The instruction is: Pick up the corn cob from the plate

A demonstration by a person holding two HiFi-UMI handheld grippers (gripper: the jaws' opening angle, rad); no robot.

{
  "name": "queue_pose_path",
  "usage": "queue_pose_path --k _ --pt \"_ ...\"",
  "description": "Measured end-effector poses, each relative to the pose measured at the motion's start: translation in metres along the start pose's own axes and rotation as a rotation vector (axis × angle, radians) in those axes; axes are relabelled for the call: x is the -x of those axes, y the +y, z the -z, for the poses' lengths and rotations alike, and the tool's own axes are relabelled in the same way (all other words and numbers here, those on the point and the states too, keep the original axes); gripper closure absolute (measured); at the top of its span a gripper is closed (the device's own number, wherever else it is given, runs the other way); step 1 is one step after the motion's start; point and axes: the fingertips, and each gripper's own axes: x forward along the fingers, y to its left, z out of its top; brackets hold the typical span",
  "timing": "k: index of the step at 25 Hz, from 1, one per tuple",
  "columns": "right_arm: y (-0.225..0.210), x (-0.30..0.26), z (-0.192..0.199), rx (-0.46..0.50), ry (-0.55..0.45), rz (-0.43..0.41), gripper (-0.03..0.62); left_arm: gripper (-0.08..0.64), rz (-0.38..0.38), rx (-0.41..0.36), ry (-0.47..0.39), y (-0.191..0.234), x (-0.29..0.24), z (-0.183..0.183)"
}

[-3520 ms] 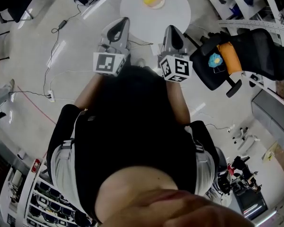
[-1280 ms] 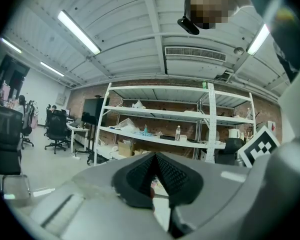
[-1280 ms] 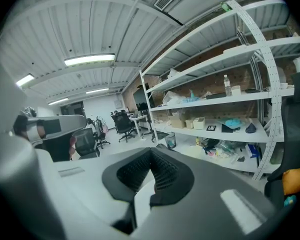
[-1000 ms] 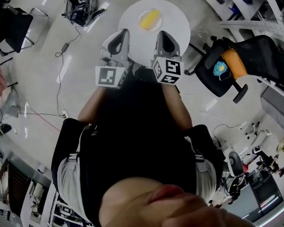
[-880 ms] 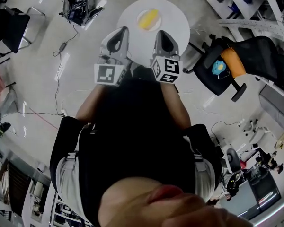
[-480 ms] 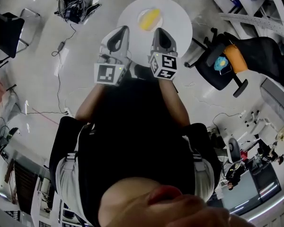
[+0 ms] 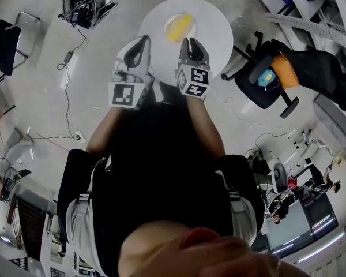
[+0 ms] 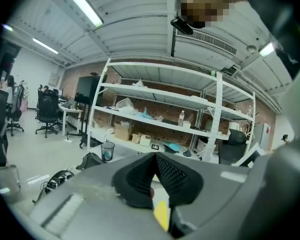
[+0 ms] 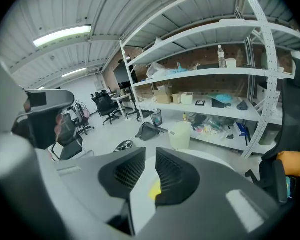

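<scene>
No readable words, numbers or brands, left code marker (image 7: 125,94) on cube of left gripper (image 7: 138,42) at 11 o'clock, right code marker (image 7: 194,81) on cube of right gripper (image 7: 188,41) at 1 o'clock, shelf card (image 9: 200,103) at 3 o'clock, print illegible.

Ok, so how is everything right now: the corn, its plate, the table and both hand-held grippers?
Yellow corn cob: lying on its plate, untouched.
Small pale round plate: flat on the table, holding the corn.
Round white table: standing, plate on top.
Left hand-held gripper: shut, empty.
Right hand-held gripper: jaws slightly apart, just been opening, nothing between them.
</scene>
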Motion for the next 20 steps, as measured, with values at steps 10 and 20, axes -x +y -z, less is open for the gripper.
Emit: queue_pose_path --k 10,20 --pt "-0.010 -0.043 0.028 -0.036 0.082 0.033 0.497 0.554 0.010 0.022 0.046 0.014 -0.028 0.018" --pt "-0.023 -0.073 0.060 -0.077 0.174 0.067 0.446 0.554 0.013 0.053 0.058 0.026 -0.049 0.029"
